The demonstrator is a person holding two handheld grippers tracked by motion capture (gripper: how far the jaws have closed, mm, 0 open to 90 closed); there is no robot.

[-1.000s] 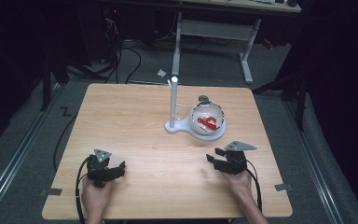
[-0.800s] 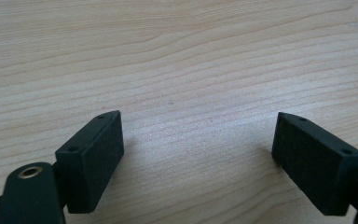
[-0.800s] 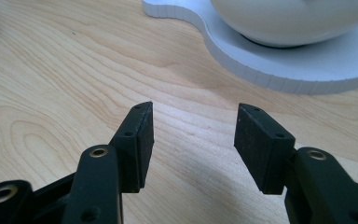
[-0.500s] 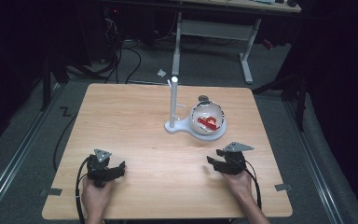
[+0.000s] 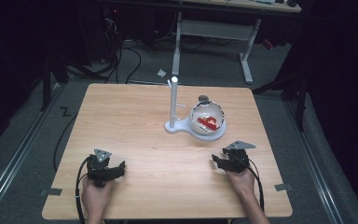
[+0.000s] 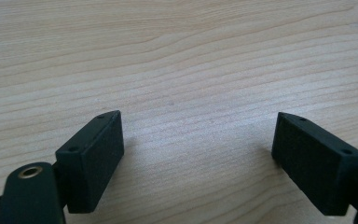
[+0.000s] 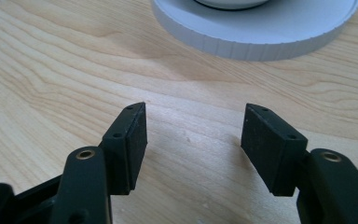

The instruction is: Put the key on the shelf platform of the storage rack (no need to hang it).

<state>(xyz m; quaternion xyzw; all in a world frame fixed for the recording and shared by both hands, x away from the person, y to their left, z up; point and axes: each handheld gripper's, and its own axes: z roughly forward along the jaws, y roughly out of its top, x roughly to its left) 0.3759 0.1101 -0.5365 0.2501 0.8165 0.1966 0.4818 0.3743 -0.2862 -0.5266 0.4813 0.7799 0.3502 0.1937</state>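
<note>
A: Status on the tongs at that moment?

B: I had both low over the light wooden table (image 5: 135, 121), near my edge. The left black two-jaw gripper (image 5: 116, 169) sat at the left with its jaws wide apart, nothing between them, bare wood grain under them in the left gripper view (image 6: 198, 140).

A: And the right one?

B: The right black two-jaw gripper (image 5: 218, 161) had just been opening its jaws. They stood moderately apart, narrower than the left pair, and held nothing; plain tabletop lay in the gap (image 7: 193, 135).

A: Where was the workpiece relative to it?

B: The white round bowl with a red object inside (image 5: 208, 119) sat on the white round-based stand with an upright post (image 5: 173, 100), right of table centre. It was ahead of the right gripper, apart from it, no contact. In the right gripper view the stand's ribbed white base rim (image 7: 261, 39) lay just beyond the jaw tips, slightly right of the gap.

A: Left gripper to bowl?

B: Well apart, across the table.
</note>
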